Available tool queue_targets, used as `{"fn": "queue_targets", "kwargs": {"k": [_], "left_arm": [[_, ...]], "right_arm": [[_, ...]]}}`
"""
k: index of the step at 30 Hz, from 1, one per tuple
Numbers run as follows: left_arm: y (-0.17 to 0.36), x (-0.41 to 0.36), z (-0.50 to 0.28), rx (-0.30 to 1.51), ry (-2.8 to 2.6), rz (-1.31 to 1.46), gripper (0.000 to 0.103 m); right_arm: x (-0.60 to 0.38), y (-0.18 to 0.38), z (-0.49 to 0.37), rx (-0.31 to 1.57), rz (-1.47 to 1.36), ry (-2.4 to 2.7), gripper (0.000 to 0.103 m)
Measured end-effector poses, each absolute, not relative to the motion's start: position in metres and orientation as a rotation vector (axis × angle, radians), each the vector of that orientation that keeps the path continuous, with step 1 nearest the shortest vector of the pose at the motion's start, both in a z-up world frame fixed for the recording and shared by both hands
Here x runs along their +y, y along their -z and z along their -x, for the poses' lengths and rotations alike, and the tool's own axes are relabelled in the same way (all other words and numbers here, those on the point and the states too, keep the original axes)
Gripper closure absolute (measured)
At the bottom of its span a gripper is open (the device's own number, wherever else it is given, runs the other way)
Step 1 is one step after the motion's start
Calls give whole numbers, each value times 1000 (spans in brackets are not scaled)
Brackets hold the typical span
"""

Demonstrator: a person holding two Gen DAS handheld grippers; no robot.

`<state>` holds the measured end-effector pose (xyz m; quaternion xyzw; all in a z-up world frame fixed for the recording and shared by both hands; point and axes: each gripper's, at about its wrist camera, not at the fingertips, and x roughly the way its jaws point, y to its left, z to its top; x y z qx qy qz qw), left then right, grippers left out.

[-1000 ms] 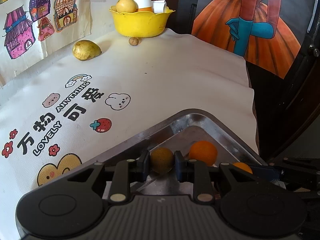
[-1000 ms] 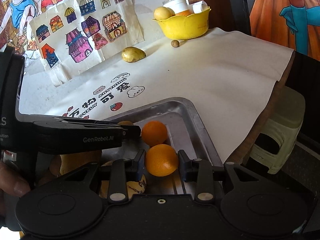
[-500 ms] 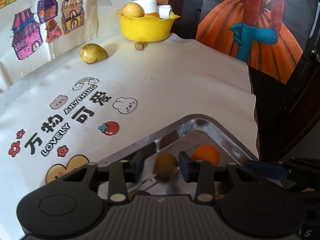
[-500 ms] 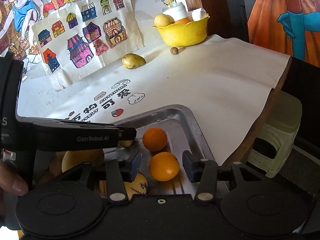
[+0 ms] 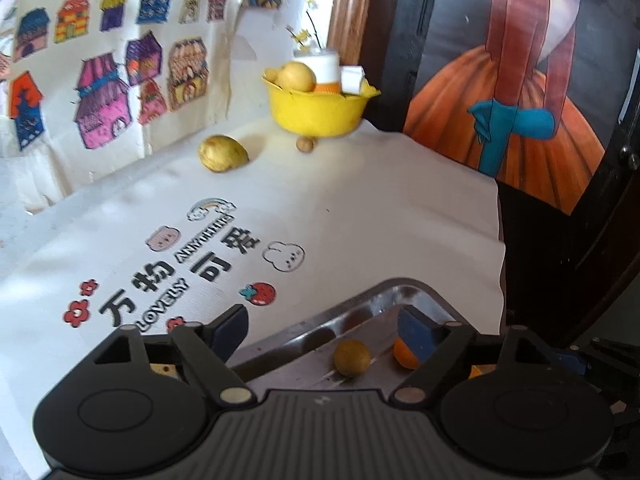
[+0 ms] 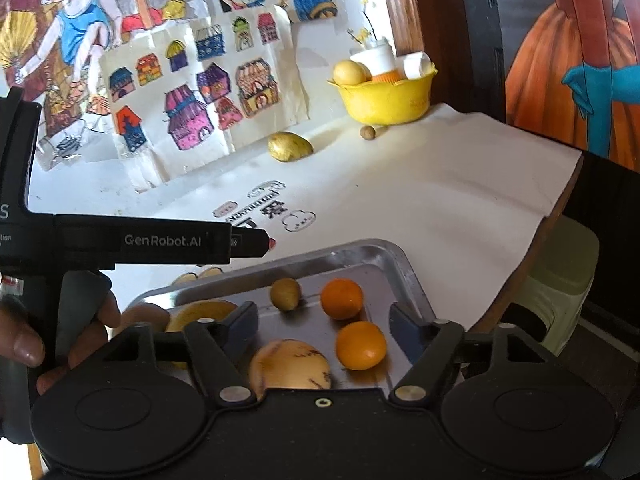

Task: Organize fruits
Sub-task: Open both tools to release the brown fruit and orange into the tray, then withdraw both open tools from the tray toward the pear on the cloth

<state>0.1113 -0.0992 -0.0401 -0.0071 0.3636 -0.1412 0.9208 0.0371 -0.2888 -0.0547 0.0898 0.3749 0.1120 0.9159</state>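
Note:
A metal tray holds a small brown-green fruit, two oranges and a pale yellow fruit. My right gripper hovers above them, its jaws opening, touching nothing. In the left wrist view my left gripper is also opening above the tray; the small brown-green fruit lies free on the tray below it, an orange partly behind the right finger. A yellow-green mango and a small brown fruit lie on the cloth near the yellow bowl.
The yellow bowl holds a yellow fruit and white containers at the table's far end. A person's hand grips the left device. Drawings hang on the wall at left. The table edge drops to a pale stool on the right.
Both grippers let go: the left opened off the small brown-green fruit, the right off an orange. Both fruits now lie on the tray, and both grippers have lifted.

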Motion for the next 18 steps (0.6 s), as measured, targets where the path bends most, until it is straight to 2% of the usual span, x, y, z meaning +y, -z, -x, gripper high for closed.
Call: {"fn": "queue_targets", "kwargs": {"k": [2, 3, 6, 18], "left_arm": [[35, -94, -107, 730, 274, 19, 6], [33, -92, -105, 721, 264, 19, 3], [25, -85, -97, 699, 246, 25, 1], [5, -60, -71, 653, 221, 54, 1]], "right_arm": [[-285, 48, -33, 757, -177, -236, 16], [-283, 45, -31, 750, -173, -238, 15], [-278, 38, -24, 736, -169, -242, 2], [-261, 13, -1, 696, -143, -256, 1]]}}
